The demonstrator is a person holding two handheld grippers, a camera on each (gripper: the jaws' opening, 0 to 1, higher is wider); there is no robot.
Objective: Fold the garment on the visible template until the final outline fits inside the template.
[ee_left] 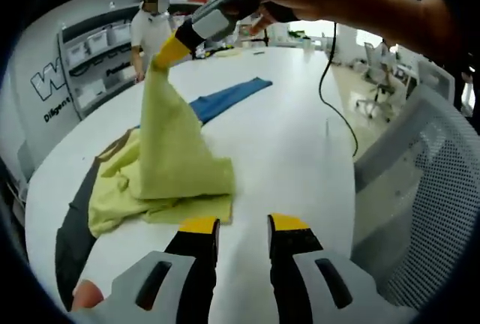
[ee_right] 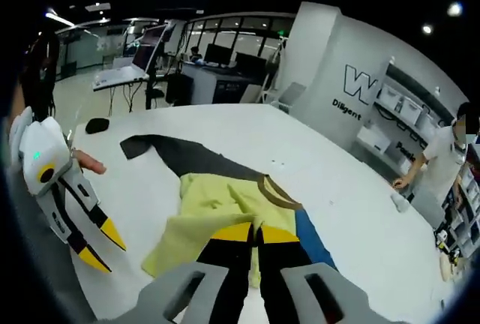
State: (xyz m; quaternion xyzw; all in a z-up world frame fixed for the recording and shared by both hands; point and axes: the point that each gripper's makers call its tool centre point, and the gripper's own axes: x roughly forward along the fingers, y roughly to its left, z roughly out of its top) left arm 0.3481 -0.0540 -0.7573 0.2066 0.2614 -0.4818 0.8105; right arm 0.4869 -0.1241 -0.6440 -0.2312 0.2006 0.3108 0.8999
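The garment (ee_left: 161, 163) was a pale yellow-green top with a brown neckband, bunched and partly folded near the middle of the white worktop (ee_left: 292, 151). One corner of it was pulled up into a peak, the rest lay crumpled in soft layers. Under it lay a dark grey template (ee_left: 71, 234) running toward the near worktop edge, and a blue template (ee_left: 229, 97) running toward the far edge. In the right gripper view the same garment (ee_right: 217, 215) sat across the dark template (ee_right: 187, 155), with the blue strip (ee_right: 311, 238) just beside it.

The right hand-held gripper (ee_left: 171, 52) had its yellow tips pressed together, pinching the raised corner of the garment above the worktop; in its own view the jaws (ee_right: 255, 234) met over the yellow cloth. The left hand-held gripper (ee_left: 244, 226) hovered near the folded edge with jaws spread, gripping nothing; it also showed at the left of the right gripper view (ee_right: 101, 245), tips apart over the worktop edge.

A black cable (ee_left: 330, 91) hung down over the worktop. A white mesh chair (ee_left: 427, 189) stood just beside the worktop. A person in a white top (ee_left: 150, 28) stood at the far edge near wall shelves with bins (ee_left: 97, 43). The wall carried large lettering (ee_right: 356, 88). Desks with monitors (ee_right: 225, 58) stood further back under ceiling spotlights.
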